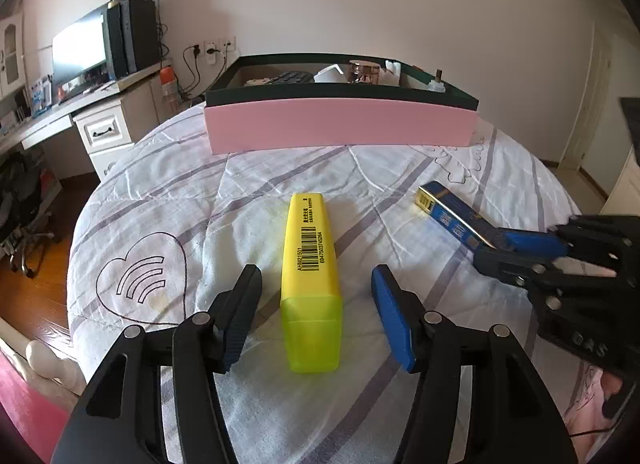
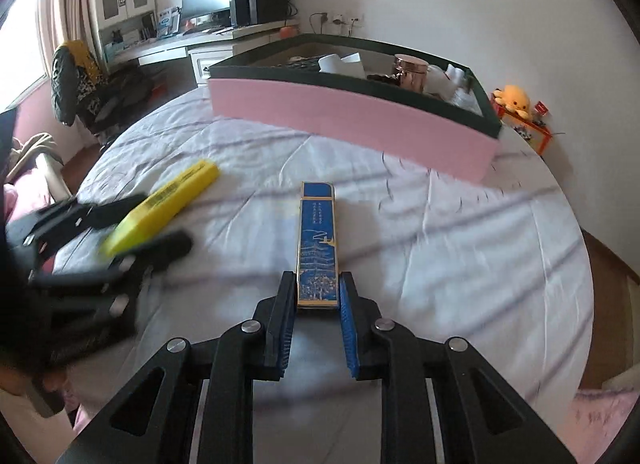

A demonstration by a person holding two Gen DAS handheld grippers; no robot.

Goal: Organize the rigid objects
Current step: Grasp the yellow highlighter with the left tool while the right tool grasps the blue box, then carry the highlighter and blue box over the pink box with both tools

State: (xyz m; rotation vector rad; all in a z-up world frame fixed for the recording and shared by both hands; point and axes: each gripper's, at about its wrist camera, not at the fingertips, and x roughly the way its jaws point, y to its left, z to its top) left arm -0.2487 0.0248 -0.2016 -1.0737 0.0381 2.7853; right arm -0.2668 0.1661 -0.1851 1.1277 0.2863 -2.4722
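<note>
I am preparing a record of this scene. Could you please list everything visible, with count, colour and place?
yellow highlighter: 1, yellow, on bed between open left gripper fingers, untouched
blue box: 1, blue with gold edges, slim, on bed
storage box: 1, pink with dark rim, far side of bed, holding several items
bedsheet: 1, white with grey stripes
monitor: 1, black, on desk
plush toy: 1, orange, beyond storage box
left gripper: 1, black, open
right gripper: 1, black, shut on blue box
</note>
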